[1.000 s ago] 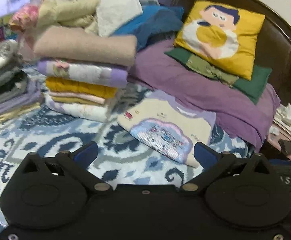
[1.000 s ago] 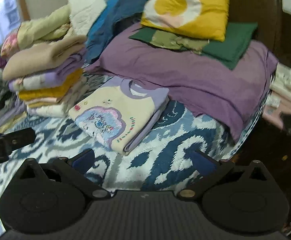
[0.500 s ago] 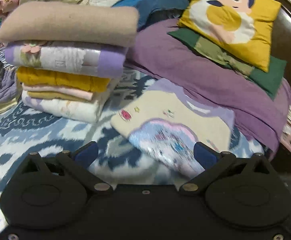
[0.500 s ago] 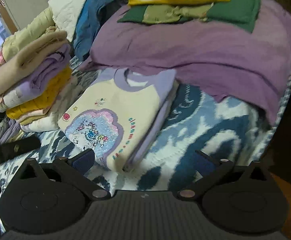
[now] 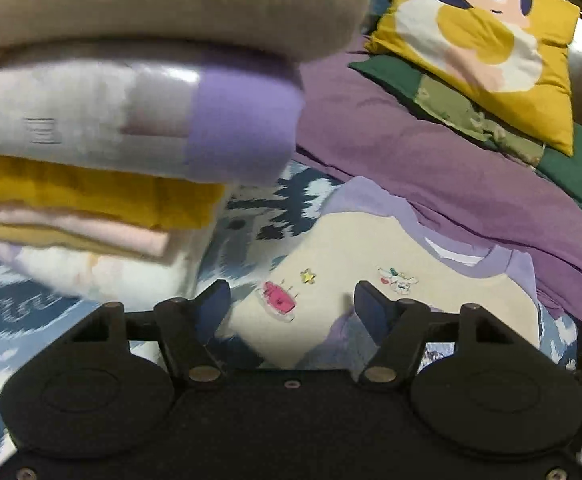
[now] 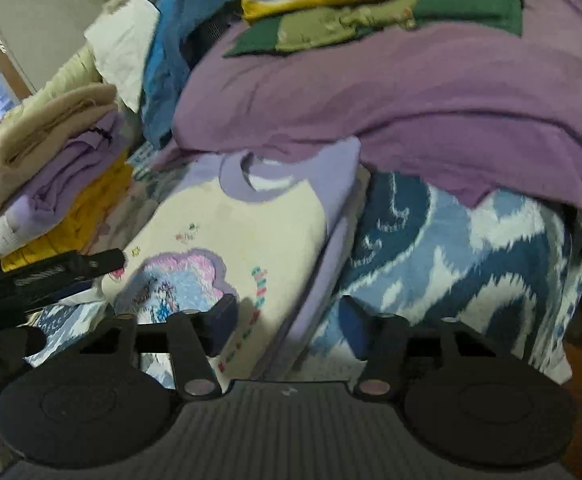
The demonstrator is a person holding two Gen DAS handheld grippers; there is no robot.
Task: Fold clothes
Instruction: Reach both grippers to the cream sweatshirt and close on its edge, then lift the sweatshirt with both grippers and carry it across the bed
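Lying flat, folded shirt, collar toward purple blanket, both grippers closing astride its near edges

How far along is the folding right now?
Done: a stack of folded clothes sits on the patterned bedspread, and the cream shirt beside it lies folded.
In hand: the left tool and right tool are closing over the shirt's near corners; neither grips yet.
Left: probably moving it onto the stack; unfolded blue garments remain behind.
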